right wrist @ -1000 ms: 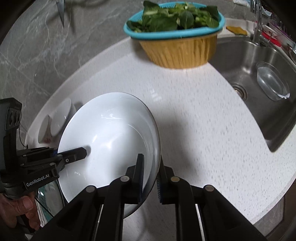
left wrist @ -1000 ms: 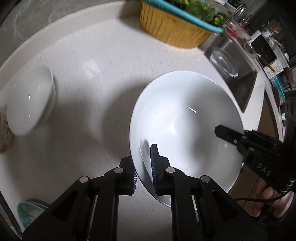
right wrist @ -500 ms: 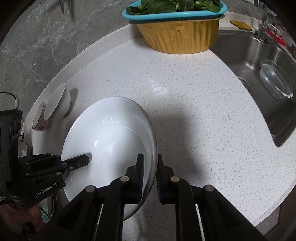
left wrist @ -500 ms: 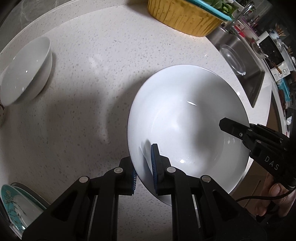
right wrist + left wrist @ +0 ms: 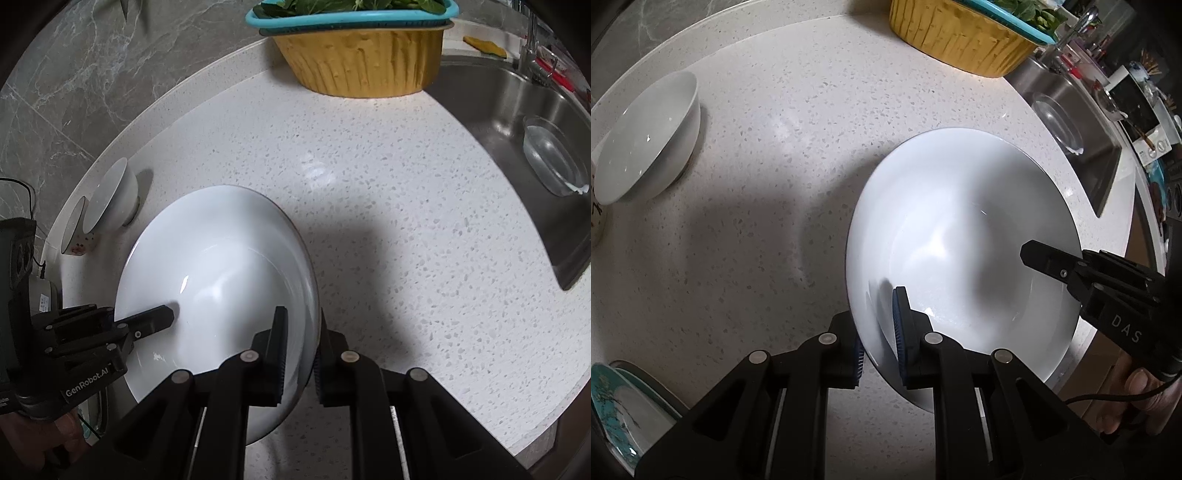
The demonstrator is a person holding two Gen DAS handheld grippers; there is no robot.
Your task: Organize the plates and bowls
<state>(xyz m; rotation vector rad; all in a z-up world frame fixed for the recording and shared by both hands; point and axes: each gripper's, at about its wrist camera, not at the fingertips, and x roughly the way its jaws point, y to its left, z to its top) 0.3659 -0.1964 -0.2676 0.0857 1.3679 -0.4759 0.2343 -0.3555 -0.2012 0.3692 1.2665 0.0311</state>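
A large white bowl (image 5: pixel 964 236) is held between both grippers, low over the white speckled counter (image 5: pixel 757 155). My left gripper (image 5: pixel 877 332) is shut on its near-left rim. My right gripper (image 5: pixel 299 350) is shut on the opposite rim, and the bowl also shows in the right wrist view (image 5: pixel 218 273). A smaller white bowl (image 5: pixel 646 136) sits at the counter's far left, also seen in the right wrist view (image 5: pixel 110 195). A teal patterned plate (image 5: pixel 617 406) lies at the lower left edge.
A yellow basket with a teal colander of greens (image 5: pixel 354 48) stands at the back. A steel sink (image 5: pixel 517 122) on the right holds a clear glass bowl (image 5: pixel 554 158). A small patterned cup (image 5: pixel 75 230) stands beside the small bowl. The counter's front edge is near.
Both grippers have carried the large bowl lower and nearer the counter's front. The small bowl and the basket now appear farther up in the views. Both grips are unchanged.
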